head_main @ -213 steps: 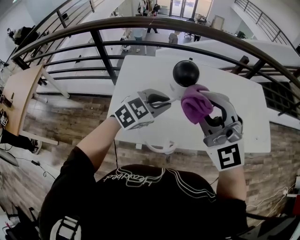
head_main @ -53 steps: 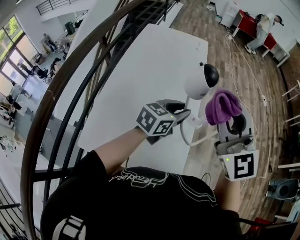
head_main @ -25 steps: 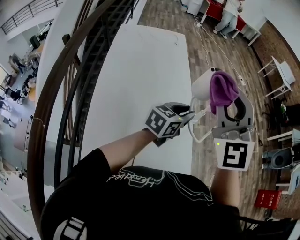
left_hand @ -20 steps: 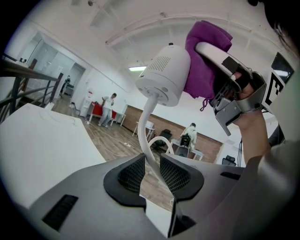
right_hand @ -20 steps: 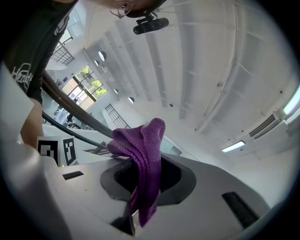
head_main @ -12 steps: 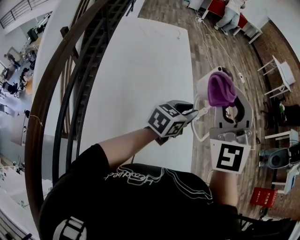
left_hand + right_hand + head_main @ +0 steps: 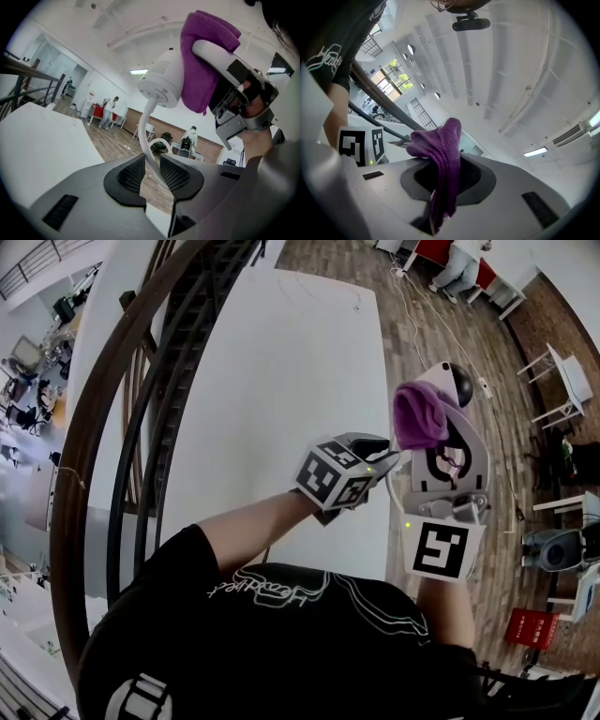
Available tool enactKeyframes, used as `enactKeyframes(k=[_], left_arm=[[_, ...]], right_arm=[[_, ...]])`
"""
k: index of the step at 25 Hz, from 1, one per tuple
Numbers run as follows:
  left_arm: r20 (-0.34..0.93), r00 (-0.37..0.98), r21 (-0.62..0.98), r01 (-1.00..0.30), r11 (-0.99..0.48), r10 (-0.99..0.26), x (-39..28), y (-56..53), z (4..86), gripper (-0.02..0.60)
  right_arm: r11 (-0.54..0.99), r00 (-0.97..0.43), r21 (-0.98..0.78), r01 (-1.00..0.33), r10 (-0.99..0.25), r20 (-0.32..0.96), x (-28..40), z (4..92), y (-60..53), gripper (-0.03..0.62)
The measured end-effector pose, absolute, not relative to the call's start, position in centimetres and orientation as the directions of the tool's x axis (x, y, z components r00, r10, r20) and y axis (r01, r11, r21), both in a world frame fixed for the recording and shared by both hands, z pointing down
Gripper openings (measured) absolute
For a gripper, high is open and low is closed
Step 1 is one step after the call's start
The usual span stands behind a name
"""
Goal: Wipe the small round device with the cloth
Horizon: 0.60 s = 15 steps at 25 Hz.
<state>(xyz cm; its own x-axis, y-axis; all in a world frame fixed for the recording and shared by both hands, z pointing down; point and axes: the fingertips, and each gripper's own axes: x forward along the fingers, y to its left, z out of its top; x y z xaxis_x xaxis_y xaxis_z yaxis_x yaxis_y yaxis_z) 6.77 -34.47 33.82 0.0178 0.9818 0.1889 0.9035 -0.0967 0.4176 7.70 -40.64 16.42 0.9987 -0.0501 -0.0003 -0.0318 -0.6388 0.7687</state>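
Device [image 7: 439, 377] is off the table [image 7: 281, 381], held up just past its right edge in the head view, ahead of the person. The left gripper [image 7: 151, 173] is clamped on its thin white stem [image 7: 147, 126], the ribbed pads pressing the stem from both sides. The right gripper [image 7: 445, 176] is closed on the purple cloth [image 7: 204, 61], whose bunched end sticks out past the jaws and lies against the side of the device's round head.

The step in hand looks like the wipe itself. To do it well, the cloth should probably stay lightly pressed and follow the curve of the head right round to the dark front, rather than rub one spot. The hold on the stem needs to be firm, since the stem is slim and curved and could twist or slip between the pads under a sideways push. The jaw tips are best kept off the shell, so that only cloth touches it.

The device has a smooth white rounded body with a patch of fine holes on its underside, a glossy black dome at the front, and a bent white stem beneath. No dirt can be made out on it.
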Motion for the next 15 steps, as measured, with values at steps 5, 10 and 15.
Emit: enactKeyframes(k=[5, 10, 15], left_arm=[[0.167, 0.029, 0.419, 0.903, -0.097, 0.986, 6.8, -35.1, 33.9, 0.095], [0.141, 0.039, 0.424, 0.901, -0.096, 0.989, 6.8, -34.9, 33.7, 0.095], [0.132, 0.04, 0.396, 0.914, -0.09, 0.99, 6.7, -35.6, 33.9, 0.087]], right_arm=[[-0.67, 0.996, 0.737, -0.093, -0.068, 0.063, 8.0, 18.6, -41.5, 0.061], [-0.729, 0.991, 0.671, -0.134, -0.096, 0.094, 8.1, 19.6, -40.9, 0.061], [-0.779, 0.984, 0.601, -0.178, -0.119, 0.136, 8.5, 21.4, -40.8, 0.061]])
